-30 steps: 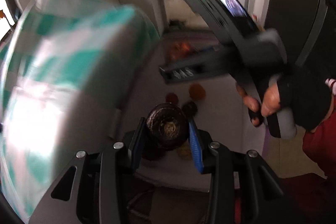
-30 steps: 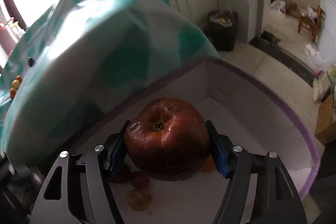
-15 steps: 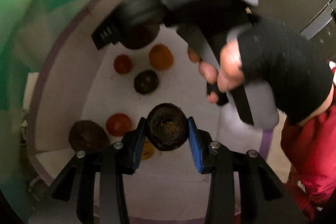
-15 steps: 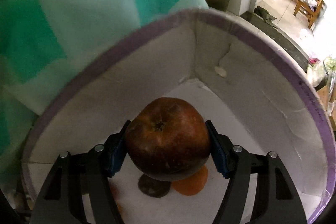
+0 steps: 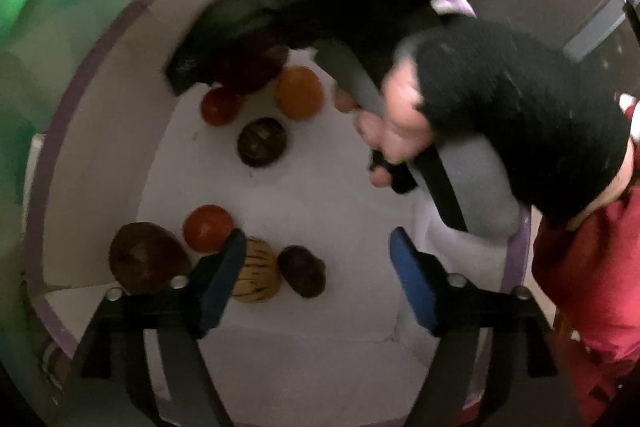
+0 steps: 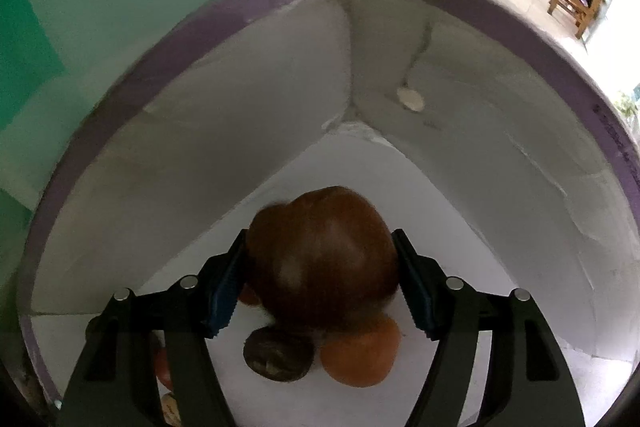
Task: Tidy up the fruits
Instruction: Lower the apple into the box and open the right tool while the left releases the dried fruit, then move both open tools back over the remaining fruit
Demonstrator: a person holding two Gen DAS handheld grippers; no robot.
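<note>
Container: white box (image 6: pixel 500 163), purple rim, fruit on floor.
L claw (image 5: pixel 316 267): spread, jaws just opened, nothing between; dark fruit (image 5: pixel 301 270) lies on box floor below, slightly left of ctr, beside striped fruit (image 5: pixel 256 275).
R claw (image 6: pixel 320 279): jaws just widened; big red-brown apple (image 6: pixel 320 255) between pads, blurred, prob. dropping; grip can't tell.
Apple posn: near far corner, above orange fruit (image 6: pixel 360 355).
Next: lift both claws clear.
</note>
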